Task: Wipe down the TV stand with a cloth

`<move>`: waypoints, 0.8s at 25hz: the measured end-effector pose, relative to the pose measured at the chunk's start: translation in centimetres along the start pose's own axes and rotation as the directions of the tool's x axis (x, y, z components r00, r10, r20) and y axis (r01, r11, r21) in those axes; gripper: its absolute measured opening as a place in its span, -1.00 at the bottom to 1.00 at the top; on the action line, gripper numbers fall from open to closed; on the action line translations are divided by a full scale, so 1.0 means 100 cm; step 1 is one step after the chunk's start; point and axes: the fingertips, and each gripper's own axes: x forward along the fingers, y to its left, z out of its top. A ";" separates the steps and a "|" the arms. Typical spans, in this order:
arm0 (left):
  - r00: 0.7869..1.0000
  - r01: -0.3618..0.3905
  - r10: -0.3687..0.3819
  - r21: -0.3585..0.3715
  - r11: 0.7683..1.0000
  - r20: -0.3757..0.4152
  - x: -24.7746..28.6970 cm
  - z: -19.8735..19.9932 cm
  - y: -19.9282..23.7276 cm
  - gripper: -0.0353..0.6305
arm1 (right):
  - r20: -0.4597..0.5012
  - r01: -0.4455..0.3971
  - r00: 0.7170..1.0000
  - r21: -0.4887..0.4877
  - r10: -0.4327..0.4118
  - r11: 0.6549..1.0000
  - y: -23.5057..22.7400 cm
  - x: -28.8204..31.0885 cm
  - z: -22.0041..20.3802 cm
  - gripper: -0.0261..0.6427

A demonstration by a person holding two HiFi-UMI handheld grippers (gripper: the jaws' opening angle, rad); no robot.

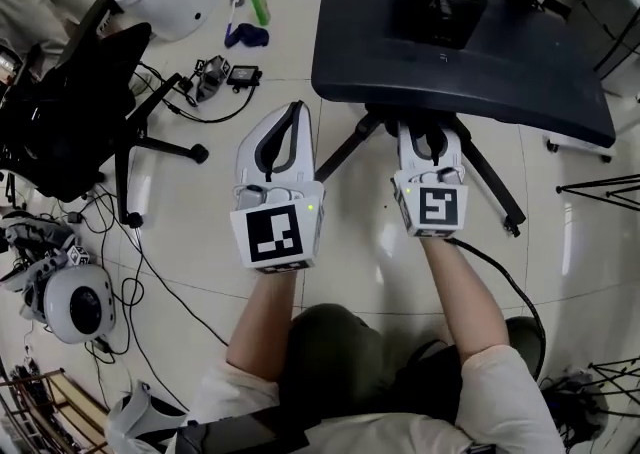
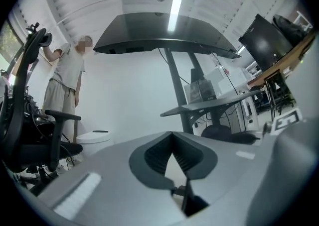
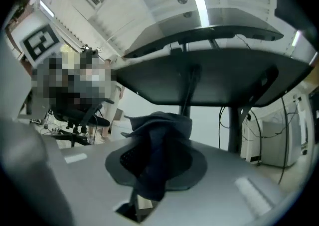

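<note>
Right tongs (image 3: 159, 138) are pinched on a dark cloth (image 3: 160, 143), which bunches up over both pads and trails down between them. Left tongs (image 2: 172, 135) are empty, their tips meeting at the far end with nothing between them.

Handling: the cloth appears soft, limp and light. It drapes over the tongs instead of keeping any shape, so it should conform to a flat surface under light pressure but may fold or drag free if held only by an edge. A hold on the gathered middle, as here, looks the safer one. It leaves enough loose fabric ahead of the tips to meet the stand.

Beyond the tongs: the TV stand (image 1: 470, 52) lies just ahead of and above both pairs of tongs. Its broad dark top is not yet touched by the cloth.

Differences between views: the head view alone shows the top of the surface and the legs (image 1: 495, 187) splayed on the floor (image 1: 350, 252), with the right tongs (image 1: 428, 137) beneath the near rim and the left tongs (image 1: 297, 114) beside it. Both gripper views show only the stand's underside (image 3: 209, 80) and column. The left gripper view alone shows a person (image 2: 65, 80) standing far off to its left.
</note>
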 end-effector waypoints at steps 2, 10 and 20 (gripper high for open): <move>1.000 0.010 -0.010 -0.011 1.000 -0.003 0.008 -0.016 -0.005 -0.50 | 0.098 0.010 0.995 0.008 -0.010 1.000 -0.019 0.045 -0.004 -0.71; 0.996 0.013 -0.018 -0.070 0.997 -0.085 0.009 -0.049 0.005 -0.49 | 0.008 0.006 1.000 -0.015 -0.006 1.000 -0.056 0.124 -0.011 -0.71; 0.977 0.013 -0.023 -0.051 0.999 -0.210 0.002 -0.169 0.005 -0.45 | -0.336 -0.043 0.940 0.073 0.065 0.996 -0.001 0.107 -0.311 -0.71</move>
